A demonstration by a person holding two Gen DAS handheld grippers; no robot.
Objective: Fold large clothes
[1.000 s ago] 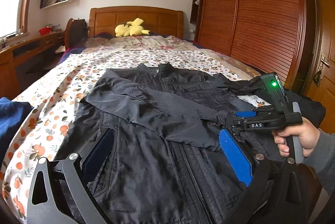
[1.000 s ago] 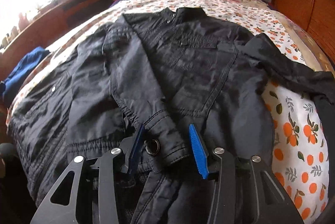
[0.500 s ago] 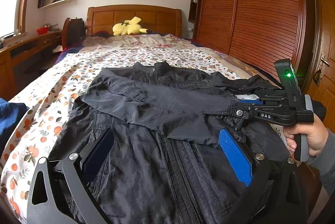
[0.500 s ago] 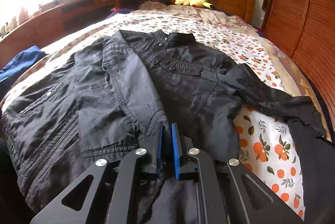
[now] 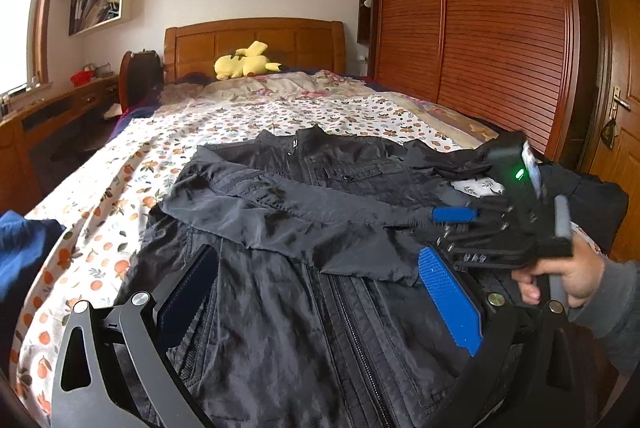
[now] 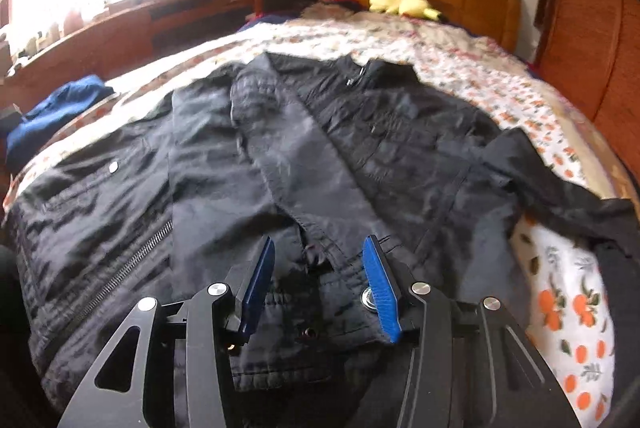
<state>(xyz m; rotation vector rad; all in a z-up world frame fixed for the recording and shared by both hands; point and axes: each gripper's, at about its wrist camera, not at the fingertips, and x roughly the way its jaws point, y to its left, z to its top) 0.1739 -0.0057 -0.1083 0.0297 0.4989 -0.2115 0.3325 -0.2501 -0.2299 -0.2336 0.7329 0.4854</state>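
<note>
Bedroom light falls across the floral bed [image 5: 248,120], and from the left wrist view I see the black jacket [image 5: 304,268] spread flat near the foot, collar toward the headboard. My left tongs [image 5: 320,288] stand wide apart over the lower front, gripping nothing. One sleeve [image 5: 288,212] lies folded across the chest, its cuff by the right tongs [image 5: 454,215], held in a hand [image 5: 568,276] at the right edge. The risk I judge here: that cuff is only laid down, so it could slide off the slick fabric or catch on a pad as I pull away.

From the right wrist view, the right tongs [image 6: 318,288] are opening, the pads standing clear on either side of the cuff [image 6: 320,264], which rests on the jacket [image 6: 360,132] rather than being pinched. The other sleeve [image 6: 560,188] trails toward the bed's [image 6: 460,68] edge and could slip off when I reach for it.

Half a second ago these pads were nearly shut on the cuff; now they have let it go, and the sleeve has stayed across the chest.
</note>
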